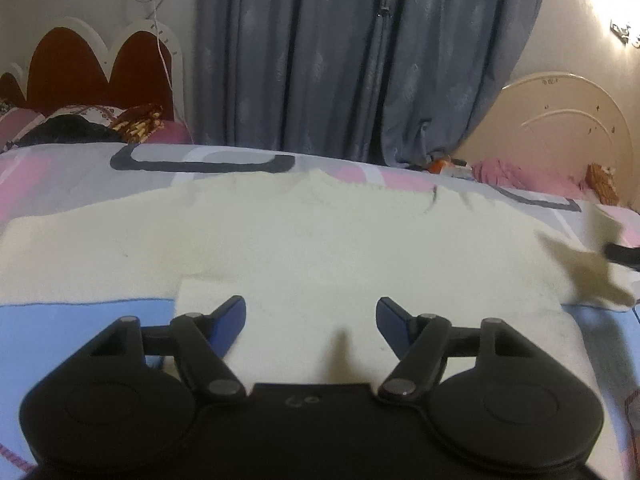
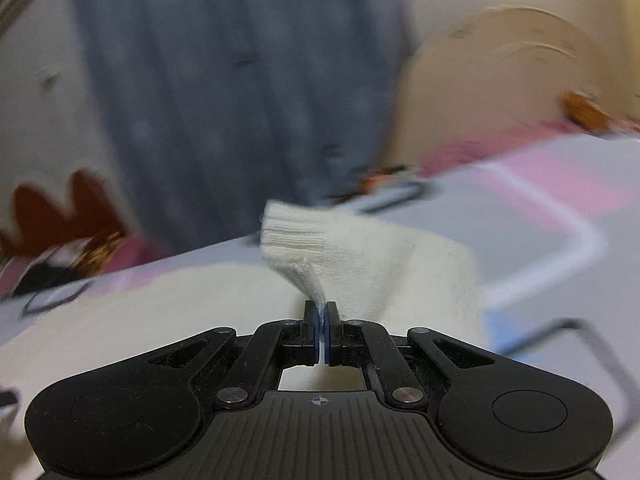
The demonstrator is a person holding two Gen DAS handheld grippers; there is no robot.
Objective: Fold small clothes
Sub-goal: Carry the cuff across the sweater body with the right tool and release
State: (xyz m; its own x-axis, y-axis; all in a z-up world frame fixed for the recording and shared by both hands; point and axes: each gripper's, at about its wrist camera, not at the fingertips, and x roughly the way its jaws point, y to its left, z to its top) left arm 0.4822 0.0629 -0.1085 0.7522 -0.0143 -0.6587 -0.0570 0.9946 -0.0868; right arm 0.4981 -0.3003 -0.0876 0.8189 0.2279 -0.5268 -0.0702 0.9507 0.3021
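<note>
A: Where is the garment?

B: The cream sweater (image 1: 304, 240) lies flat on the patterned bedspread (image 1: 80, 320), filling the middle of the left wrist view, its neckline toward the curtain (image 1: 340, 60) at the top of the frame. One sleeve (image 1: 60, 248) stretches out to the left edge of the picture.

A: And the tools?

B: The left gripper (image 1: 311, 322) hangs with its jaws wide apart over the lower hem at bottom centre, nothing between them. The right gripper (image 2: 321, 320) is pinched tight on the ribbed cuff (image 2: 296, 236) of the other sleeve, which stands lifted above it in the centre of the right wrist view. That view is smeared, so the rest of the room there is hard to read.

A: How will it handle?

B: It looks like a soft, light knit, limp enough that the sleeve drapes from the pinch. I'd judge it clingy rather than slippery, so it should stay where it is laid. The ribbed cuffs and the hem corners are the thickest, firmest spots to take. A pinch in the middle of the body would likely just bunch the cloth.
</note>
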